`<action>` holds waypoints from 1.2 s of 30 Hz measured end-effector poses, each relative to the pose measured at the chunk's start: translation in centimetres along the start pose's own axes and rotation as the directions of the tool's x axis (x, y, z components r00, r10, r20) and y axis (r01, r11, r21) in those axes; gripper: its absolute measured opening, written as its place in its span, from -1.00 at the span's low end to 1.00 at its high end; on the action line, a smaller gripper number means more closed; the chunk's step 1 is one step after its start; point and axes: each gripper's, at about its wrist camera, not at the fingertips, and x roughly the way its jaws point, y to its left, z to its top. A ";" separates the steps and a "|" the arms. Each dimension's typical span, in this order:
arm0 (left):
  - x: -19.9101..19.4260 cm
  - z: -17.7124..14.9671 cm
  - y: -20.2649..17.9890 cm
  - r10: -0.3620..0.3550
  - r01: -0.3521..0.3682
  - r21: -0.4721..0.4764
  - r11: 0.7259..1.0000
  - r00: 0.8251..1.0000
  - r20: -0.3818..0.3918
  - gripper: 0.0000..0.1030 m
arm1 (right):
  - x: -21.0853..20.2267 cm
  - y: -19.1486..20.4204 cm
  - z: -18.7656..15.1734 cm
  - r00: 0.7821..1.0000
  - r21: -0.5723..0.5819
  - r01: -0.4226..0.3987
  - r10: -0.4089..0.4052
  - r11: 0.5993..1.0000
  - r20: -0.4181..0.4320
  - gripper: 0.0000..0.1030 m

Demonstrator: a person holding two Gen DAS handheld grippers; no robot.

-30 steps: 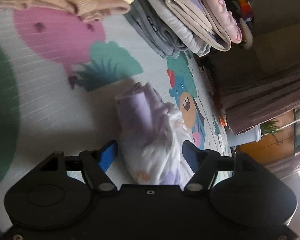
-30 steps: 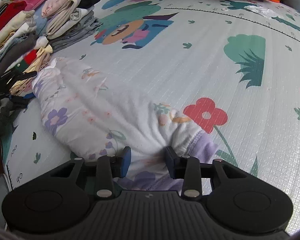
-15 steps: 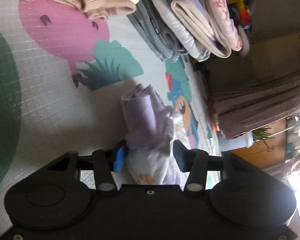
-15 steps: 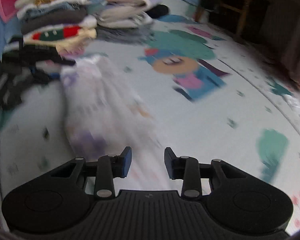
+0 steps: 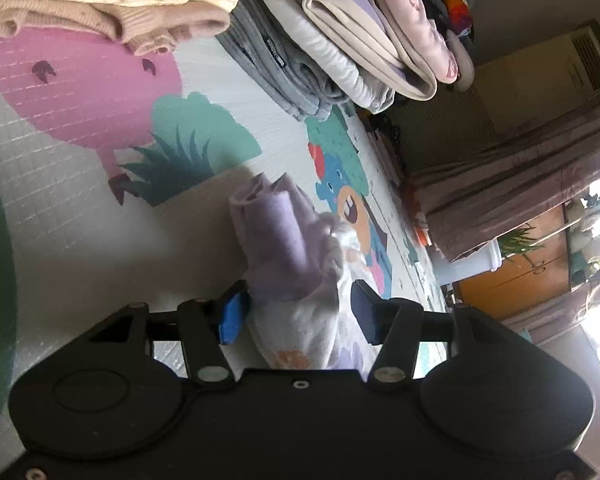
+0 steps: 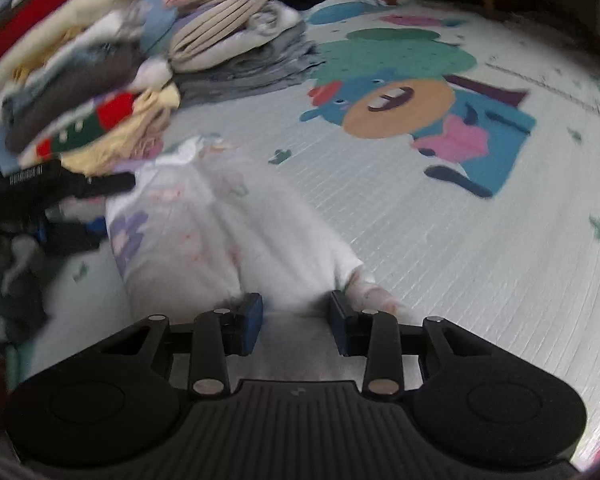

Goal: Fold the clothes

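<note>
Your garment [image 6: 220,240] lies bunched lengthwise on the mat [image 6: 440,240], just beside the stacks [image 6: 148,64] of folded clothes. It is white with a floral print and has a lilac band [image 5: 278,248] at one end.

Your left gripper [image 5: 296,314] sits at the lilac end. Its jaws stand apart with the cloth between them; one blue pad touches the fabric, the other is clear of it, so nothing is pinched yet. Your right gripper [image 6: 296,322] is at the other end, jaws also apart, with white cloth lying between the tips. The view there is blurred, so you cannot tell whether the pads touch.

Judge the cloth as light, thin and very limp. It will sag, slide and bunch rather than hold a crease, and it will not break. Take hold at the edges, not the middle: the lilac band looks thicker and should give the left pads a firmer bite. At the right end, pinch through all layers near the hem, or one layer may slip out as you lift.
</note>
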 end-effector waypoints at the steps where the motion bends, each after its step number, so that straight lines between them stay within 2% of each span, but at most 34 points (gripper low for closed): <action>1: 0.1 0.0 0.0 0.001 -0.001 0.001 1.000 1.000 0.002 0.05 | -0.1 0.0 -0.2 1.000 -0.007 -0.001 0.001 1.000 0.005 -0.28; 3: 0.4 0.1 0.0 0.010 -0.010 0.001 1.000 1.000 0.005 0.01 | 0.0 0.1 -0.3 1.000 -0.005 0.002 -0.002 1.000 0.011 -0.28; 5: 1.0 0.3 -0.2 0.040 -0.040 -0.004 0.999 0.999 -0.013 -0.41 | 0.0 0.0 -0.4 1.000 0.022 -0.001 0.001 1.000 0.021 -0.28; 9: 0.6 0.6 -0.7 -0.029 0.029 -0.032 0.999 1.000 -0.007 -0.50 | -0.2 0.0 -0.7 0.999 0.039 0.003 -0.005 0.999 0.032 -0.28; 15: -2.4 0.1 -6.5 -0.125 0.126 0.102 0.987 0.992 -0.018 -0.52 | -0.1 -0.6 -0.5 0.999 0.099 -0.010 0.007 0.995 0.035 -0.28; 21: -3.1 -2.1 -13.9 -0.158 0.167 0.342 0.925 0.986 -0.054 -0.52 | -1.3 -0.7 0.7 1.000 0.098 -0.014 0.015 0.995 -0.012 -0.24; 24: -2.8 -3.5 -16.8 -0.165 0.177 0.443 0.879 0.984 -0.065 -0.52 | -4.3 -1.1 0.8 0.995 0.011 -0.025 0.026 1.000 -0.097 -0.14; 27: -2.7 -4.8 -19.1 -0.161 0.177 0.543 0.821 0.984 -0.078 -0.52 | -8.6 -2.4 -0.6 0.983 -0.067 -0.014 0.002 0.998 -0.182 -0.14; 29: -2.6 -6.1 -20.6 -0.163 0.183 0.614 0.768 0.983 -0.088 -0.52 | -12.1 -4.5 -2.7 0.980 -0.016 0.015 -0.018 1.000 -0.197 -0.14; 30: -2.5 -7.0 -21.5 -0.164 0.185 0.659 0.729 0.982 -0.094 -0.52 | -13.8 -5.7 -4.0 0.980 0.032 0.032 -0.025 0.999 -0.199 -0.14; 31: -2.4 -8.0 -22.3 -0.166 0.190 0.704 0.684 0.981 -0.103 -0.52 | -15.3 -7.0 -5.6 0.981 0.094 0.053 -0.035 0.994 -0.191 -0.14; 32: -2.2 -9.3 -23.2 -0.170 0.200 0.752 0.628 0.978 -0.119 -0.52 | -16.4 -8.1 -7.0 0.983 0.146 0.072 -0.046 0.987 -0.176 -0.14; 34: -2.0 -12.6 -24.8 -0.166 0.210 0.845 0.492 0.975 -0.146 -0.52 | -17.7 -10.3 -9.8 0.991 0.293 0.092 -0.058 0.952 -0.121 -0.14; 36: -1.2 -15.8 -25.8 -0.158 0.211 0.912 0.351 0.974 -0.164 -0.52 | -18.6 -12.4 -12.3 0.996 0.455 0.089 -0.071 0.886 -0.057 -0.12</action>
